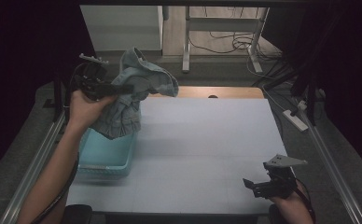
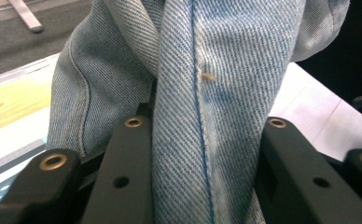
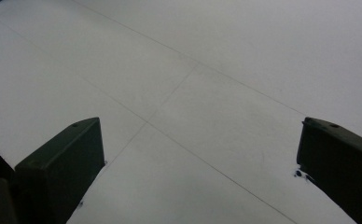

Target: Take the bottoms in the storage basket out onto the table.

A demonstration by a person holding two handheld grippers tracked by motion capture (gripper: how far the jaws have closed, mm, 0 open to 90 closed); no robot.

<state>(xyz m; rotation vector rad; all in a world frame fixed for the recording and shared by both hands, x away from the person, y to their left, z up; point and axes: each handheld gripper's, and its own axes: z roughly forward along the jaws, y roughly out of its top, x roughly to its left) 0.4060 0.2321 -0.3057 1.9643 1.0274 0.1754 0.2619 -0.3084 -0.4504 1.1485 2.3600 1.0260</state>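
A light blue denim garment (image 1: 132, 93) hangs bunched in the air at the table's left, above a pale blue plastic bin (image 1: 105, 156). My left gripper (image 1: 125, 88) is shut on it, held high by the left hand. In the left gripper view the denim (image 2: 207, 112) fills the space between the two black jaws, a stitched seam running down its middle. My right gripper (image 1: 250, 186) rests low at the table's front right, open, with nothing between its jaws. In the right gripper view its jaws stand wide apart over the bare white tabletop (image 3: 184, 93).
The white table (image 1: 207, 140) stretches from the bin to the right gripper. Metal rails (image 1: 39, 154) border both sides. A power strip (image 1: 296, 120) lies off the right edge. Desk legs and cables (image 1: 235, 42) stand beyond the far edge.
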